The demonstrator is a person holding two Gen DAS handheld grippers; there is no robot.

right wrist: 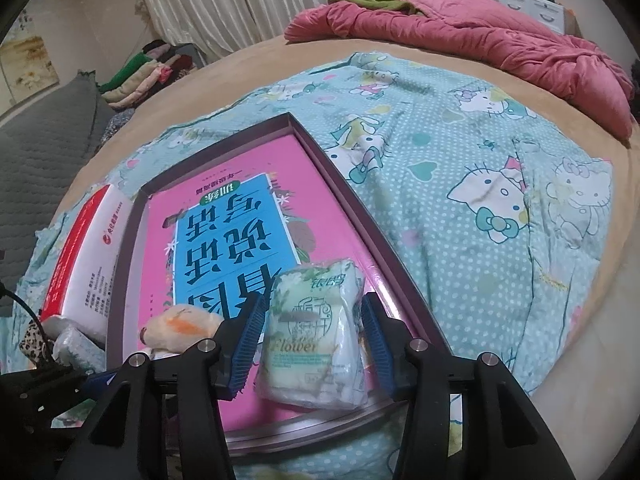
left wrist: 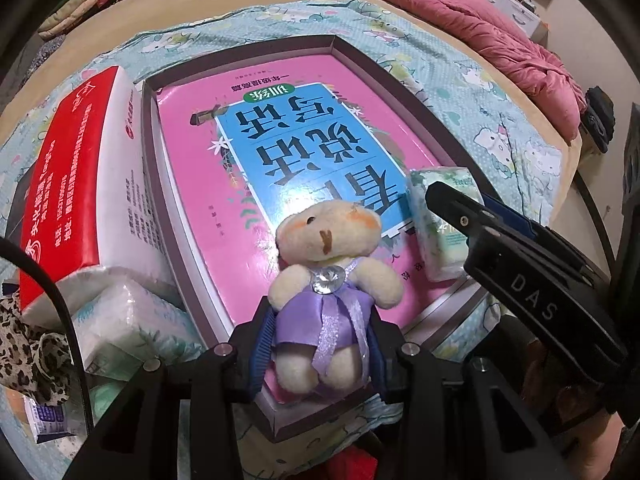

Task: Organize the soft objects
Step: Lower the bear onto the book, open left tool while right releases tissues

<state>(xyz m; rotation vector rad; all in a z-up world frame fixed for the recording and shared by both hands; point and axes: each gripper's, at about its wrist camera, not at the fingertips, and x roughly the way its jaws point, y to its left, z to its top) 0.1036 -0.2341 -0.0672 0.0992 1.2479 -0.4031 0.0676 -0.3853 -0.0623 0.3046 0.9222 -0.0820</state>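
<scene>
A cream teddy bear (left wrist: 328,280) in a purple satin dress sits between the blue pads of my left gripper (left wrist: 320,348), which is shut on its body over the near end of a shallow purple-rimmed box (left wrist: 148,148). The box holds a pink and blue book (left wrist: 280,148). A small tissue pack (right wrist: 312,336) lies on the book at the box's near right corner, between the pads of my right gripper (right wrist: 310,340). Gaps show on both sides of the pack, so the jaws stand open. The bear's head also shows in the right wrist view (right wrist: 180,328).
A red and white tissue box (left wrist: 80,184) lies left of the purple box, with plastic-wrapped tissue packs (left wrist: 128,320) in front of it. A Hello Kitty sheet (right wrist: 480,184) covers the bed. A pink quilt (right wrist: 480,28) is heaped at the far side.
</scene>
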